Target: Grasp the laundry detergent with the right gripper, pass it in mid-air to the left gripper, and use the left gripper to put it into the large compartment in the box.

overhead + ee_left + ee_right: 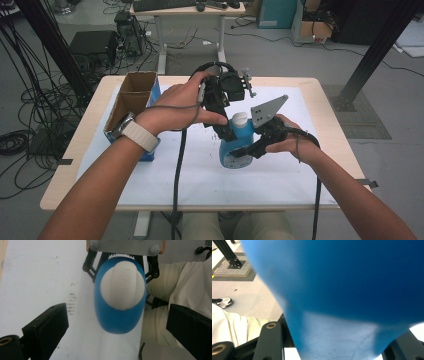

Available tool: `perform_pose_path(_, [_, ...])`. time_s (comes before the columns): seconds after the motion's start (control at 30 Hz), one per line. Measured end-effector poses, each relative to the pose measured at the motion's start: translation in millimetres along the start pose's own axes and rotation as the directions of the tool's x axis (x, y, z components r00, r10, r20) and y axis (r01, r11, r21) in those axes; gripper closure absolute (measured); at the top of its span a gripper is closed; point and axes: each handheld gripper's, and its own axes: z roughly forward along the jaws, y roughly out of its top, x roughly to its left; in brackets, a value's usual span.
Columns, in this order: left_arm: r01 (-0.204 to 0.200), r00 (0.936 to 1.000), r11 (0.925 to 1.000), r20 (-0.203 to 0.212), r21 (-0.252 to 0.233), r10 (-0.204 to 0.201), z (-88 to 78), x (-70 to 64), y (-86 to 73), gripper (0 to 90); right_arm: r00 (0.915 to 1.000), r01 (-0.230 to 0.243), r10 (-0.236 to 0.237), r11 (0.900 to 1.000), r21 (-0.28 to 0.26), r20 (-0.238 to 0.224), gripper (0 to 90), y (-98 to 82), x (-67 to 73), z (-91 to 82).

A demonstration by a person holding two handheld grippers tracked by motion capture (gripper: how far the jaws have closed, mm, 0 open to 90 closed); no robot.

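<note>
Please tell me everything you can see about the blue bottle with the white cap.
The blue bottle looks like smooth plastic, with a rounded body and a ribbed white cap that is on. It stands upright on the white sheet near the table's middle. The right gripper is shut on its lower body from the side. The left gripper is above it, fingers spread wide to either side of the cap, not touching. A pale label shows low on the body.
</note>
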Motion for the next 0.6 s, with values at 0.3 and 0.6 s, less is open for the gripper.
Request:
perform_pose_path(0.3, [0.008,0.9999,1.0000,0.007,-0.003,-0.008,2.4,1.3,1.7,4.9,1.0000,-0.001,0.001,1.000,-0.001,0.005,43.3,0.6,0.0,-0.1])
perform_pose_path(0.6, [0.004,0.9999,1.0000,0.015,0.003,-0.004,5.9,1.6,2.4,5.6,1.0000,0.000,0.000,1.000,0.000,0.006,43.3,0.9,0.7,0.5])
